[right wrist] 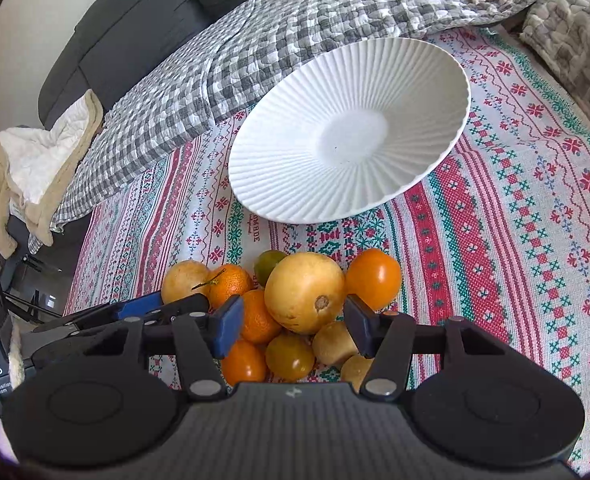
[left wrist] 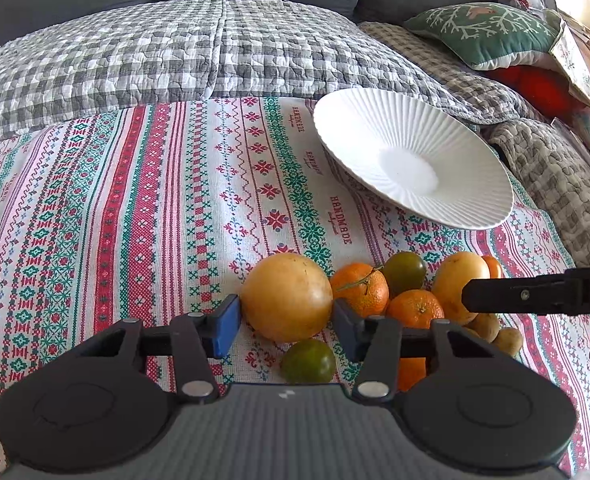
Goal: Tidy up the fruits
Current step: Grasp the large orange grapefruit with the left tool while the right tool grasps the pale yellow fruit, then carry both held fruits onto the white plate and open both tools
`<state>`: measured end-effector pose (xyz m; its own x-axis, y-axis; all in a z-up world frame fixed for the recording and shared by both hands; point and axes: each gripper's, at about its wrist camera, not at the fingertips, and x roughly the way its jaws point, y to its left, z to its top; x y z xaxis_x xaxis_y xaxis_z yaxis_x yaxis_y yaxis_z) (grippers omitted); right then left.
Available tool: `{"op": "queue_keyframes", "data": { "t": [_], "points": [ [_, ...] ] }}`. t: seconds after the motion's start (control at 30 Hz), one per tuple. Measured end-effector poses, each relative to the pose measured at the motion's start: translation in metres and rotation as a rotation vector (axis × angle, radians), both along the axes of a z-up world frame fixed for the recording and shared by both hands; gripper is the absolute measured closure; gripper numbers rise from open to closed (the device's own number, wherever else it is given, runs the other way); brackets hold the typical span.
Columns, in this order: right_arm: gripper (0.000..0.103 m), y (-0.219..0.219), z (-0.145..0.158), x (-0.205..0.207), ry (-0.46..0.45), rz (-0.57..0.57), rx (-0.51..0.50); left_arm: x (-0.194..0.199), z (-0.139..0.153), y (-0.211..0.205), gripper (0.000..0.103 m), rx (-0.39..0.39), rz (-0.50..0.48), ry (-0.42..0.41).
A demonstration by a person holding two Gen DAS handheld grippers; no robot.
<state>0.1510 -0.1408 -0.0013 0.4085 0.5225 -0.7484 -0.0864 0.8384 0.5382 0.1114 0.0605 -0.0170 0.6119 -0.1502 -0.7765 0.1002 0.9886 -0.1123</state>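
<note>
flanking a large round yellow fruit (left wrist: 286, 297) apiece in the fruit pile (right wrist: 291, 312) just before the ribbed white ceramic plate (right wrist: 375, 80), the left gripper (left wrist: 286, 314) and right gripper (right wrist: 293, 324) gape, jaws released.

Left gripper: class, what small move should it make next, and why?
Probably close the left gripper on the big yellow fruit. Its open blue pads already sit either side of that fruit, and the white plate beyond holds nothing.
</note>
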Motion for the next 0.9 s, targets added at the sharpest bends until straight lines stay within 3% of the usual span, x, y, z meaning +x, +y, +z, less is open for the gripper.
{"op": "queue_keyframes", "data": {
  "t": [0.23,0.57,0.9],
  "points": [
    [0.051,0.003,-0.014,0.007,0.012,-0.033,0.010,0.000,-0.003,-0.007,0.058,0.055,-0.041,-0.062],
    [0.053,0.005,-0.016,0.009,-0.023,-0.045,0.015,0.000,-0.012,-0.008,0.057,0.074,-0.054,-0.128],
    [0.057,0.004,-0.013,0.007,-0.021,-0.046,-0.008,0.002,-0.007,-0.011,0.059,0.084,-0.033,-0.085]
  ]
}}
